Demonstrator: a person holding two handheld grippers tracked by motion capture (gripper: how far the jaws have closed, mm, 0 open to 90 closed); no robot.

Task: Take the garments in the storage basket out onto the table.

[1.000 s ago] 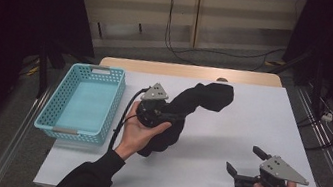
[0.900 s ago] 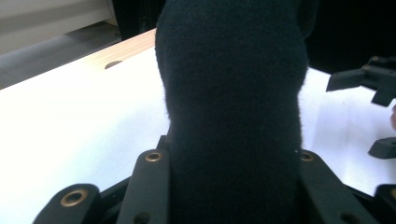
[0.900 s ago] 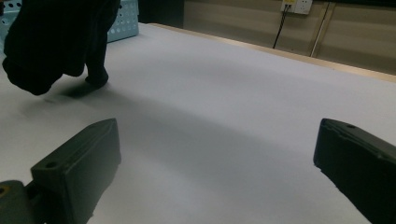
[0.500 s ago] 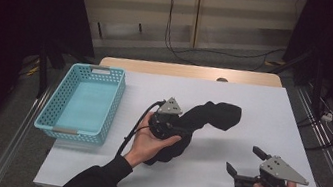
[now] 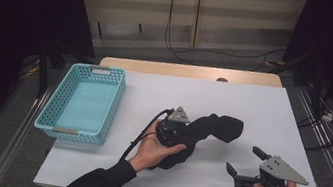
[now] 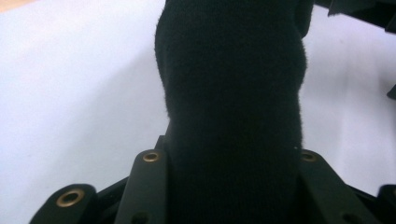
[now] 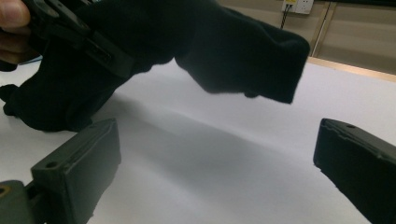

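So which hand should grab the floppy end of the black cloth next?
Probably the right. The right gripper is open and empty, facing the black cloth's free end close by. The left gripper is already clamped on the cloth.

- High view: fixed above the person's edge of the table [image 5: 252,112], facing forward and down; far enough to take in both grippers, the basket [image 5: 83,103] beyond the left gripper [image 5: 183,135], and the floor behind.
- Left gripper view: rides on the left gripper, looking along its jaws; very near, with the black cloth [image 6: 233,93] between them and tabletop either side.
- Right gripper view: rides on the right gripper [image 7: 215,163], low over the tabletop, facing across it toward the left gripper [image 7: 70,32] ahead.
- Shared: all three views take in the cloth and the white tabletop around it; the high view also takes in the right gripper [image 5: 244,162].
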